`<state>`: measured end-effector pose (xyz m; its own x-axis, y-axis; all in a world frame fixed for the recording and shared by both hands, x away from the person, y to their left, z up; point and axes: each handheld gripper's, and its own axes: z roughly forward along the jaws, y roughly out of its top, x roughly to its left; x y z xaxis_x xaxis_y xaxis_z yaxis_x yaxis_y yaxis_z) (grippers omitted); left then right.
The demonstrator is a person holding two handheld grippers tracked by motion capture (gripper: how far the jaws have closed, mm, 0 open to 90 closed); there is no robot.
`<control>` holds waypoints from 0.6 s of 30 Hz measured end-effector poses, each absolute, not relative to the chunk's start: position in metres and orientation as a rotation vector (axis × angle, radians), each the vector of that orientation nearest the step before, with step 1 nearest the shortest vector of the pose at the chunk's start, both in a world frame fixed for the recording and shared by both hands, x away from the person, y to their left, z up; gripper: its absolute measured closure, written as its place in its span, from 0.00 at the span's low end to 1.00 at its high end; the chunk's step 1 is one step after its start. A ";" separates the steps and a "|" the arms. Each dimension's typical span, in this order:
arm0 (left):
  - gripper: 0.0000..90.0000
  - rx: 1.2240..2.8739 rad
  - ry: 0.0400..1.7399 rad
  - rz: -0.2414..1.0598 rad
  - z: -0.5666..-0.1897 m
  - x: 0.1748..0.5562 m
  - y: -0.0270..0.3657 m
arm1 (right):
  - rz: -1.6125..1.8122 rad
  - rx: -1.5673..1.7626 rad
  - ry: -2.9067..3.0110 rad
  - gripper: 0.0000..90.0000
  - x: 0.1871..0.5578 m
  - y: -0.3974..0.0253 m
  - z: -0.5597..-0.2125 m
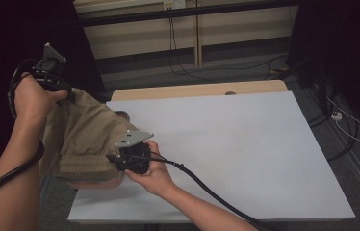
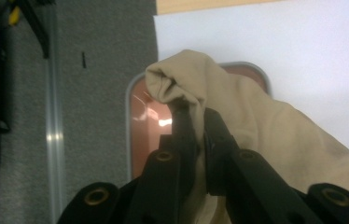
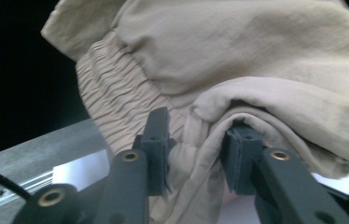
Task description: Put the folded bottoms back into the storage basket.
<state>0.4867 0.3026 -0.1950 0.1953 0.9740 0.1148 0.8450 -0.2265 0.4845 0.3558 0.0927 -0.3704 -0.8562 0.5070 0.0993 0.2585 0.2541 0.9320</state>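
- A tan garment, shorts or trousers with a gathered elastic waistband by the look of it, hangs over the left edge of the bench, most of it draped off the white sheet and partly over a reddish tray with a grey rim that sits beneath it.
- The left gripper is raised high at the far left, and in the left gripper view its jaws are pinched tight on a bunched fold of the cloth, so that corner is lifted clear of the tray.
- The right gripper is low, at the near left part of the sheet. In the right gripper view a thick fold next to the ribbed waistband sits between its jaws, which look clamped onto it, though a gap remains because the fabric is bulky.
- My reading: this is the lift-out step, with the garment gripped at two points and about to be brought onto the bench.
- Next, I'd judge both hands need to carry it rightward over the open white sheet while keeping both pinches firm, then draw apart so the cloth spreads instead of landing in a heap.
- The loose hanging part could snag on the tray rim, so some height seems wise.
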 end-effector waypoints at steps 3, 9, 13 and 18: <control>0.52 2.127 1.732 0.621 -0.201 0.488 0.308 | 1.646 0.716 2.347 0.45 0.362 0.100 -0.376; 0.29 2.173 1.684 0.568 -0.215 0.491 0.303 | 1.554 0.712 2.329 0.28 0.361 0.083 -0.382; 0.28 2.207 1.648 0.519 -0.228 0.494 0.294 | 1.527 0.713 2.304 0.26 0.364 0.065 -0.382; 0.27 2.222 1.616 0.452 -0.242 0.497 0.284 | 1.497 0.717 2.307 0.24 0.367 0.048 -0.383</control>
